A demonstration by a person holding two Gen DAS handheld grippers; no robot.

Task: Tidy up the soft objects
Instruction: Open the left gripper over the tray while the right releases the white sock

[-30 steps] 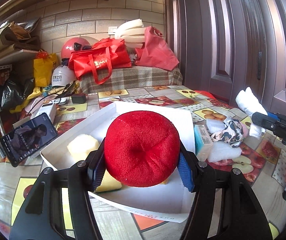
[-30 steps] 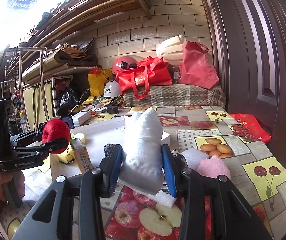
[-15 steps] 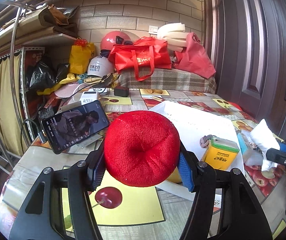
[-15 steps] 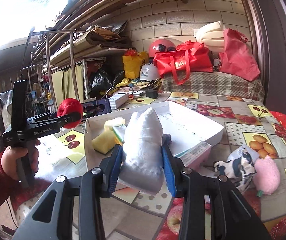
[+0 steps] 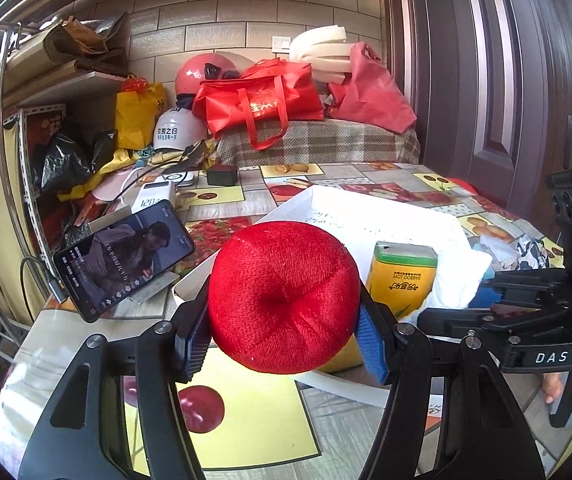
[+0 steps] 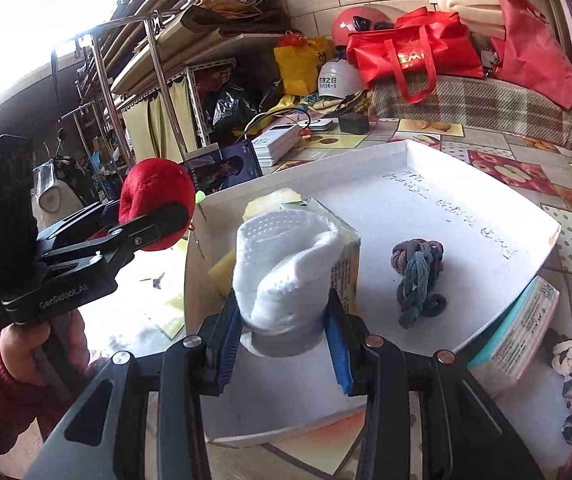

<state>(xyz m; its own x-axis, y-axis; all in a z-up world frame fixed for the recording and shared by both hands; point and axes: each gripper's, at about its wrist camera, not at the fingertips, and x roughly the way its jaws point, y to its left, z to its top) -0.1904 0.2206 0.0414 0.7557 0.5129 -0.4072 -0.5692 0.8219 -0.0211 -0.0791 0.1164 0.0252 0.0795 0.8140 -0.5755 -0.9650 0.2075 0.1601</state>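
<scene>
Both claws loaded at the box

Fruit-print cloth covers the surface (image 6: 566, 196), white box (image 6: 486, 184) in the middle. Left claw (image 5: 284, 334) is clamped on a red plush ball (image 5: 282, 296) beside the box; right claw (image 6: 284, 338) grips a white sock (image 6: 286, 268) above it (rope knot (image 6: 418, 276) inside). Lower the sock onto bare floor, clear of the carton (image 6: 346, 256), then release

propped phone (image 5: 124, 254), red bags (image 5: 260, 98), helmets (image 5: 202, 74)
</scene>
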